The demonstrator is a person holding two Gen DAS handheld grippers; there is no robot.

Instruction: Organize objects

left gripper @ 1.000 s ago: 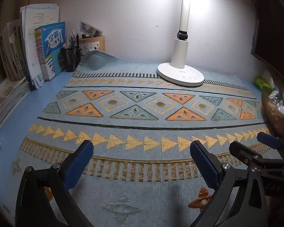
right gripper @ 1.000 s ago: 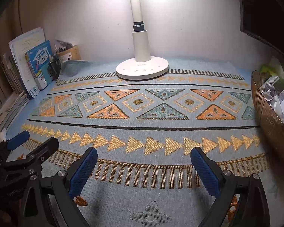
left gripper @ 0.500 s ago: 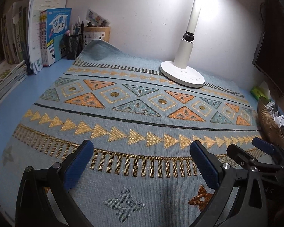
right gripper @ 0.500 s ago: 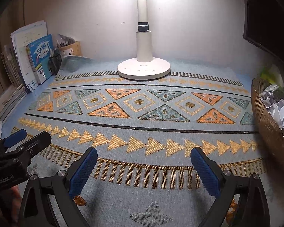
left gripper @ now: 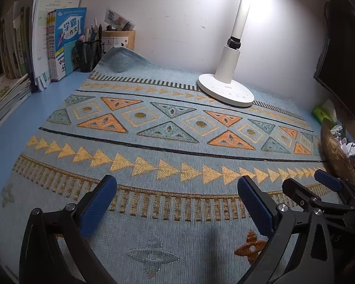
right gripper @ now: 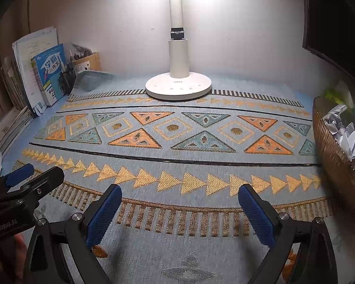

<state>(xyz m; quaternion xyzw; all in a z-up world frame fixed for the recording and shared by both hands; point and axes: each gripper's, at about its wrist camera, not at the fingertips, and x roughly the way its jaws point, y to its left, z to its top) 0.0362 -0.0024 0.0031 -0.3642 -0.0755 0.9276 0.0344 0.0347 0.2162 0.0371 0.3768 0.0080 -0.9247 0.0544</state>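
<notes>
Left tongs (left gripper: 177, 203) and right tongs (right gripper: 179, 206) both gaping, empty, low over woven mat's (left gripper: 168, 142) near edge. Left view swung rightward since earlier; books (left gripper: 66, 42) at counter's far-left corner.

Your only light is the desk lamp (right gripper: 178, 71), blowing out the wall (left gripper: 177, 11) behind it in both views; corners fall to black, fisheye bends the mat (right gripper: 177, 165) stripes, basket (right gripper: 331, 153) edge goes soft, near foreground sits in your shadow

Rough woven cloth mat (left gripper: 168, 156), glossy plastic lamp base (left gripper: 224, 92), crumpled paper (right gripper: 348, 135) in ribbed basket (right gripper: 331, 156).
</notes>
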